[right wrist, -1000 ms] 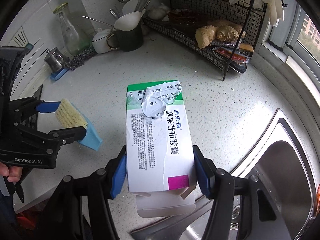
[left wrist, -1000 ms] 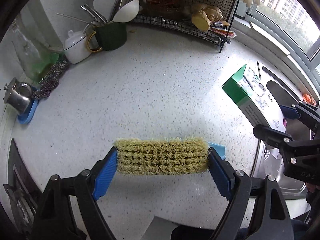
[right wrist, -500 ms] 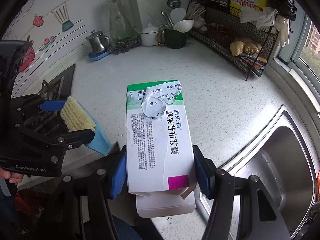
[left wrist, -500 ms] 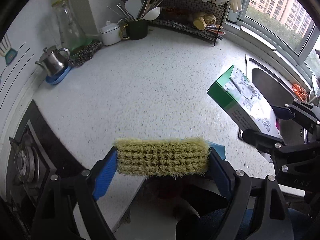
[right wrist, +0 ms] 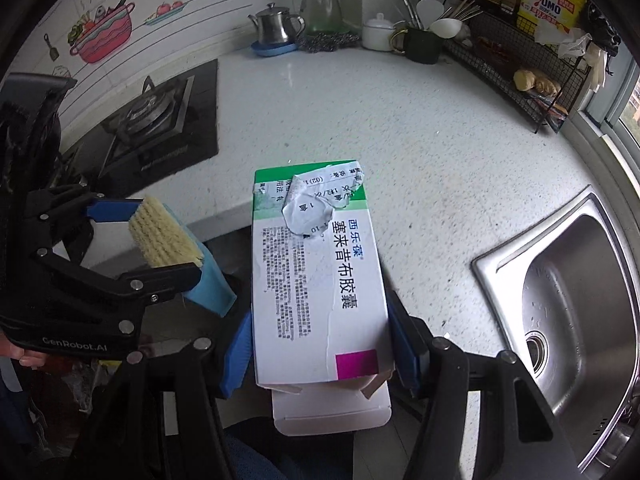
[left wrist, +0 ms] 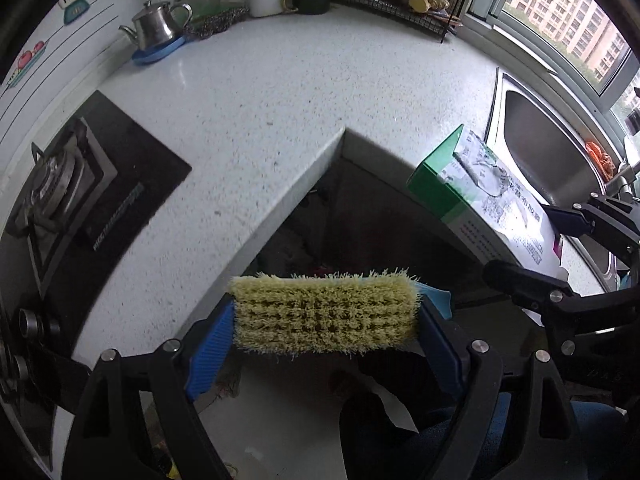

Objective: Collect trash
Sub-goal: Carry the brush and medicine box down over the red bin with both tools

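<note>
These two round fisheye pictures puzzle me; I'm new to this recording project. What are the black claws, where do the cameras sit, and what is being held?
No robot here: a person holds a hand-operated two-finger gripper in each hand, each with a forward-looking camera. In the left wrist view, the left gripper clamps a scrubbing brush. In the right wrist view, the right gripper clamps a torn medicine box, probably the trash. Each gripper also shows in the other's view. Behind them is a speckled countertop with a gas stove, kettle, wire rack and sink.
</note>
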The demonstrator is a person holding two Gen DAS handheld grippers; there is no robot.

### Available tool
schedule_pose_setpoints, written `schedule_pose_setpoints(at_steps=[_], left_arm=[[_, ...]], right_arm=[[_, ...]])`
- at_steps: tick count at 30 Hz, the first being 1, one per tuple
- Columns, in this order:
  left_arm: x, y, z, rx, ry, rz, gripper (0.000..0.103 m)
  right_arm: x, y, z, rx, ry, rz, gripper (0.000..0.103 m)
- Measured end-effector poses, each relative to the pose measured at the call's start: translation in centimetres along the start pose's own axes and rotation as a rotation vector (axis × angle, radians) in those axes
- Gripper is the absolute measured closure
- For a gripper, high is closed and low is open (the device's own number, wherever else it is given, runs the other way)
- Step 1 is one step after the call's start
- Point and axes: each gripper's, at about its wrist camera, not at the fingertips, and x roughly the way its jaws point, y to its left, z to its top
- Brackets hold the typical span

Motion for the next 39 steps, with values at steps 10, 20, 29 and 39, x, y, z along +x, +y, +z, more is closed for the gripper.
schedule_pose_setpoints(at_steps=[10,20,29,39], left_arm=[[6.9,2.1,-5.7,-0.146,0.07,0.022,0.019],[20.0,3.9,-10.0,-0.209,0.134,0.018,0.019],[32.9,4.5,-11.9,-0.174,0.169,-0.009,0.019],[40.6,5.1,-12.3,-0.126,0.19,0.012,0.019]], right_arm=[[7.8,2.0,-3.3,-0.075,0.121,0.046,0.045],[20.0,1.8,-6.8,-0.115,0.187,0.073,0.045],[33.1,1.0,-9.9,-0.141,0.247,0.076,0.045],[41.8,0.5,-11.2,-0.156,0.323,0.07,0.045]])
